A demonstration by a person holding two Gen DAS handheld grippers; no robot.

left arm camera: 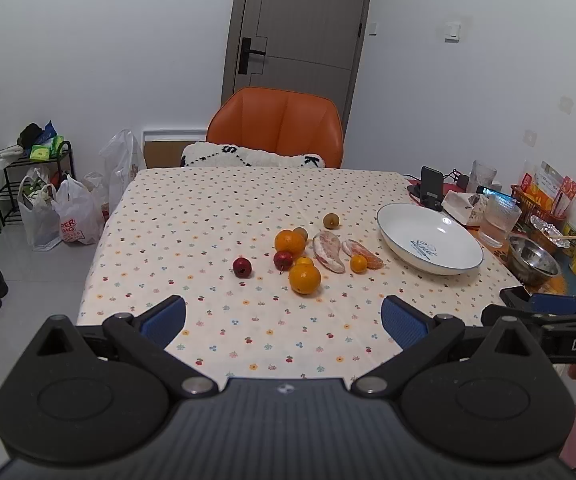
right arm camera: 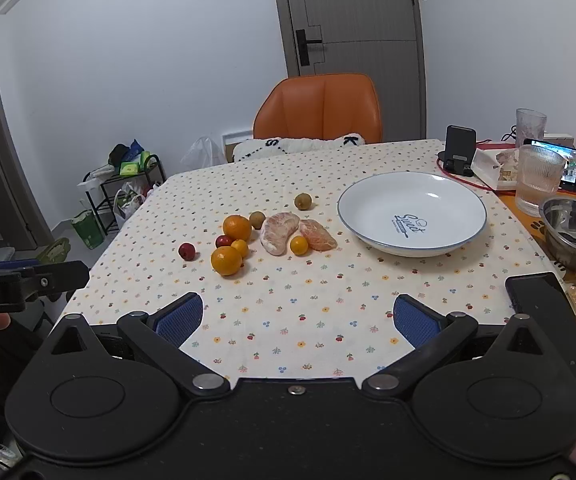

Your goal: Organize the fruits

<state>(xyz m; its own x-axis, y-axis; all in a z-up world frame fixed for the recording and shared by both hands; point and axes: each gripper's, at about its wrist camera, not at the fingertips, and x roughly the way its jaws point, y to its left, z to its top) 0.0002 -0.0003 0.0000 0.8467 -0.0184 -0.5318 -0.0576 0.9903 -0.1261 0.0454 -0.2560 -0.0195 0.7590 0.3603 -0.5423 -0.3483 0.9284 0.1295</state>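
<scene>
Orange, red and olive-brown fruit lies loose on a dotted cloth covering the surface (right arm camera: 327, 300). Left to right: a small red fruit (right arm camera: 186, 251) sits alone; two round oranges (right arm camera: 226, 260) bracket a second red fruit and a little kumquat; two pale, pithy pomelo segments (right arm camera: 278, 233) curve side by side with another kumquat (right arm camera: 299, 245) touching them. Two brown round fruits (right arm camera: 303, 201) rest behind. Right of the fruit stands a glossy white plate (right arm camera: 411, 184), rimmed blue, holding nothing. Further right are a ribbed glass (right arm camera: 537, 178) and a steel bowl (right arm camera: 573, 228). The left tool (left arm camera: 284, 322) and right tool (right arm camera: 297, 320) hover near the front edge, blue pads spread apart, gripping nothing.
</scene>
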